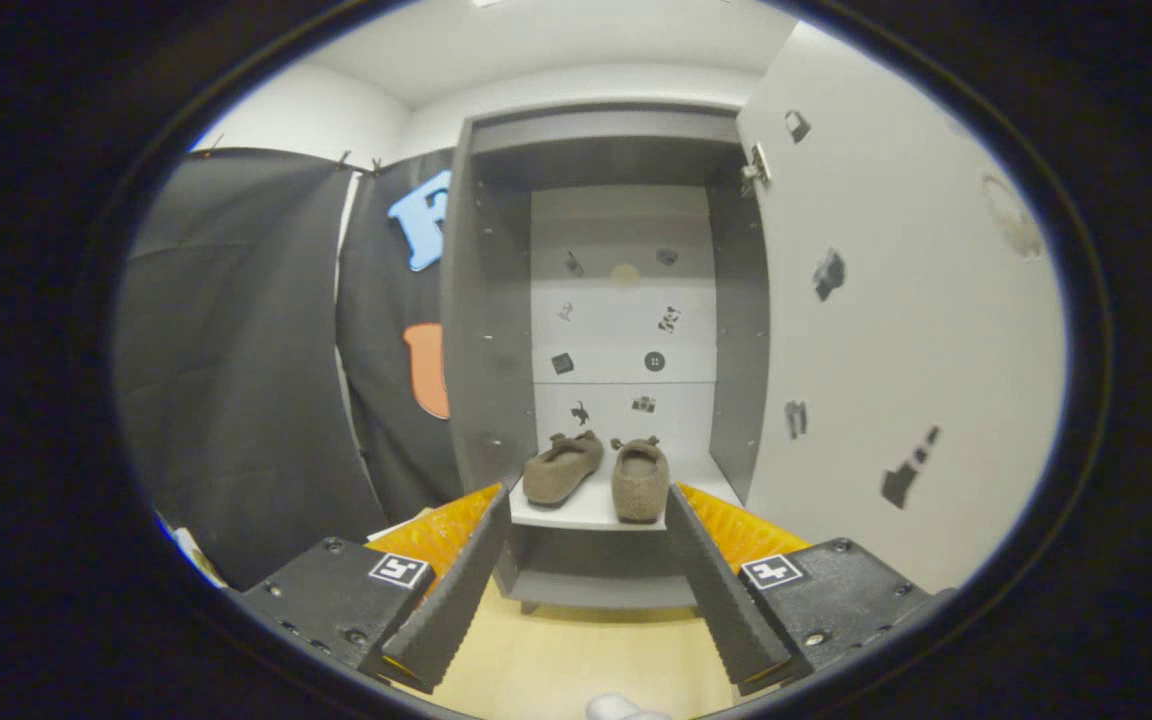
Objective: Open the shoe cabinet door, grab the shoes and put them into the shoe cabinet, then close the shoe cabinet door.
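Gripper (588,545): fingers spread apart with nothing between them; their rear ends run out of view. Shoe cabinet (601,330): lower front partly hidden behind the fingers. Cabinet door (896,300), swung open: its far side and bottom edge are cut off. Small dark stickers (654,361) on the cabinet's back panel and door: too small to make out. Pale rounded object (618,707) on the floor below the fingers: mostly cut off, possibly a shoe tip.
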A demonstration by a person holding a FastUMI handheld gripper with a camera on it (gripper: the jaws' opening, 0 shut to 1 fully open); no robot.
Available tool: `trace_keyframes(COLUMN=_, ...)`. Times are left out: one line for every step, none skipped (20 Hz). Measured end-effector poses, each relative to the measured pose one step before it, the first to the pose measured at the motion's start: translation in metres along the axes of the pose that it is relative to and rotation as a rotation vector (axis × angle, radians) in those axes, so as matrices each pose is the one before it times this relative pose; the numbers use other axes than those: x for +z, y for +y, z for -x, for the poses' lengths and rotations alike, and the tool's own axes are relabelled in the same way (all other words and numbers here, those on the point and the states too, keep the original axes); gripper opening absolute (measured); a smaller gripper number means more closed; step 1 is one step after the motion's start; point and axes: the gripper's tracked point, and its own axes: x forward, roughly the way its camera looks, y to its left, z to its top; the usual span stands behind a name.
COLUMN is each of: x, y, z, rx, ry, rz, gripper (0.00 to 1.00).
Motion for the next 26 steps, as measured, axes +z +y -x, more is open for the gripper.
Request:
trace_keyframes(x=-0.00412, y=-0.00015, z=0.02106, rx=0.01344, ry=-0.00203, rz=0.01001, gripper=0.99)
trace_keyframes(x=-0.00212, y=-0.00139, z=0.01978, rx=0.01067, ry=-0.00372, rz=0.01198, gripper=0.99)
trace_keyframes(x=-0.00325, y=-0.00432, z=0.01836, rx=-0.00207, ry=-0.00242, rz=0.00894, gripper=0.99)
trace_keyframes(x=-0.00319, y=-0.00615, z=0.01796, rx=-0.00635, ry=0.00548, rz=0.00567, gripper=0.99)
trace_keyframes(x=-0.00529, y=-0.00666, z=0.01763, rx=-0.00445, ry=0.00365, rz=-0.00172, gripper=0.99)
trace_keyframes(x=-0.00214, y=-0.00599, z=0.01800, rx=-0.00635, ry=0.00447, rz=-0.00659, gripper=0.99)
trace_keyframes(x=-0.00066, y=-0.01080, z=0.01474, rx=-0.01215, ry=-0.00020, rz=-0.00731, gripper=0.99)
trace_keyframes(x=-0.00092, y=-0.01360, z=0.01528, rx=-0.02401, ry=-0.00330, rz=-0.00550, gripper=0.99)
trace_keyframes(x=-0.00099, y=-0.01680, z=0.01323, rx=-0.02852, ry=-0.00273, rz=-0.00314, gripper=0.99)
trace_keyframes(x=-0.00110, y=-0.01802, z=0.01161, rx=-0.03173, ry=-0.00015, rz=-0.00483, gripper=0.99)
trace_keyframes(x=-0.00162, y=-0.01569, z=0.01092, rx=-0.02502, ry=-0.00209, rz=-0.01231, gripper=0.99)
trace_keyframes(x=0.00003, y=-0.01812, z=0.00777, rx=-0.02673, ry=0.00058, rz=-0.01020, gripper=0.98)
trace_keyframes(x=-0.00101, y=-0.01847, z=0.00384, rx=-0.02402, ry=-0.00171, rz=-0.00897, gripper=0.99)
trace_keyframes(x=0.00038, y=-0.02087, z=0.00103, rx=-0.03019, ry=0.00255, rz=-0.01084, gripper=0.99)
trace_keyframes(x=0.00174, y=-0.01950, z=-0.00202, rx=-0.02706, ry=-0.00183, rz=-0.00788, gripper=0.99)
trace_keyframes(x=0.00316, y=-0.01856, z=-0.00408, rx=-0.01655, ry=-0.00982, rz=-0.00722, gripper=0.99)
trace_keyframes(x=0.00106, y=-0.01434, z=-0.00763, rx=-0.01072, ry=0.00170, rz=-0.00432, gripper=0.99)
trace_keyframes(x=0.00188, y=-0.01327, z=-0.01011, rx=0.00007, ry=-0.00149, rz=0.00220, gripper=0.99)
trace_keyframes(x=-0.00020, y=-0.01178, z=-0.01250, rx=-0.00130, ry=0.00669, rz=0.00467, gripper=0.99)
trace_keyframes(x=0.00145, y=-0.01114, z=-0.01329, rx=0.00047, ry=0.00363, rz=0.00148, gripper=0.99)
trace_keyframes(x=0.00297, y=-0.00691, z=-0.01603, rx=0.00801, ry=0.00565, rz=0.00180, gripper=0.99)
trace_keyframes(x=0.00017, y=-0.00562, z=-0.01203, rx=0.01407, ry=0.01352, rz=-0.00388, gripper=0.99)
trace_keyframes(x=0.00163, y=0.00136, z=-0.00779, rx=0.04066, ry=0.00774, rz=-0.00465, gripper=0.99)
trace_keyframes(x=0.00131, y=-0.00105, z=-0.00587, rx=0.03823, ry=0.01674, rz=-0.00414, gripper=0.99)
trace_keyframes(x=0.00032, y=-0.00011, z=-0.00345, rx=0.02913, ry=0.01556, rz=0.00730, gripper=0.99)
trace_keyframes(x=0.00230, y=0.00020, z=-0.00533, rx=0.02355, ry=-0.00094, rz=0.01423, gripper=0.99)
